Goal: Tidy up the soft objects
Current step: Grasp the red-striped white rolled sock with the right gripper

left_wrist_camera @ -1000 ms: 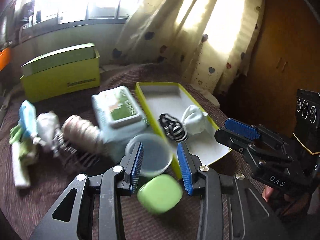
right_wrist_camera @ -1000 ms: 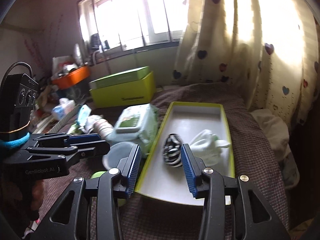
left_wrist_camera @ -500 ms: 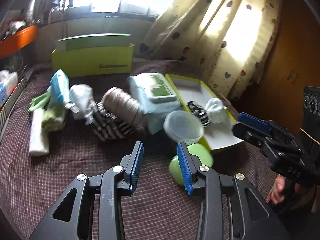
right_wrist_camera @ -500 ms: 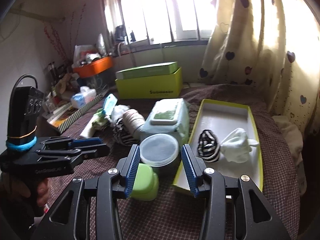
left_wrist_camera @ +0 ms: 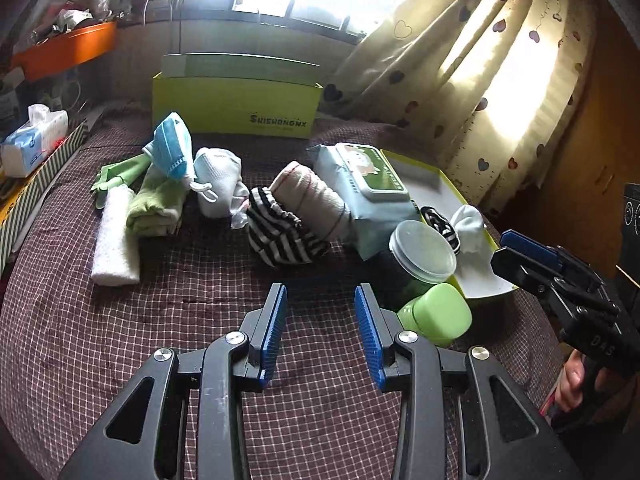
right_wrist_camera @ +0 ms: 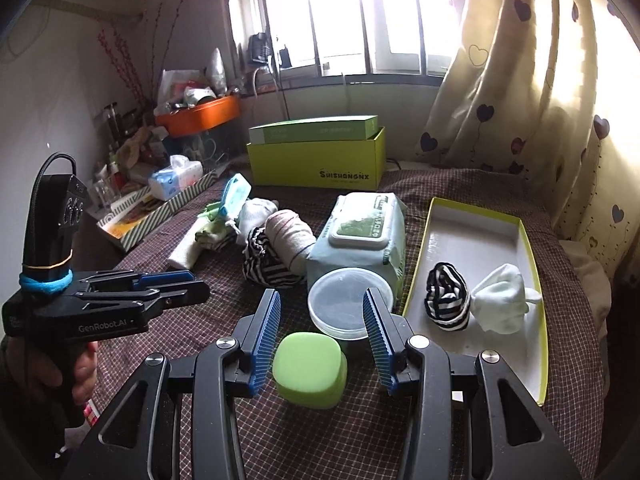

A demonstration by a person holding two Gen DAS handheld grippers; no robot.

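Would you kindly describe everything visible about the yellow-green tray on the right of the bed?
The tray is a shallow, long rectangular box lid, seemingly cardboard, with yellow-green rim and plain white inside. It lies flat and open on the checked bedcover, beside the wipes pack. Inside lie a rolled black-and-white striped sock and a white bundle, touching each other; the rest is bare.

A maroon bedspread with a fine white check (left_wrist_camera: 160, 320) carries everything. At its far edge stands a lime-green cardboard box with grey lettering (left_wrist_camera: 236, 110). Near its left edge lie a white folded towel (left_wrist_camera: 114, 240), pale green cloths (left_wrist_camera: 154, 204) and a blue pleated face mask (left_wrist_camera: 172, 148). Mid-spread sit a black-and-white striped sock (left_wrist_camera: 280, 236) and a cream roll with thin red lines (left_wrist_camera: 310, 196). Toward the right edge, a white tray with a yellow-green rim (right_wrist_camera: 476, 240) holds a second black-and-white striped bundle (right_wrist_camera: 446, 300) and a white knotted cloth (right_wrist_camera: 504, 300).
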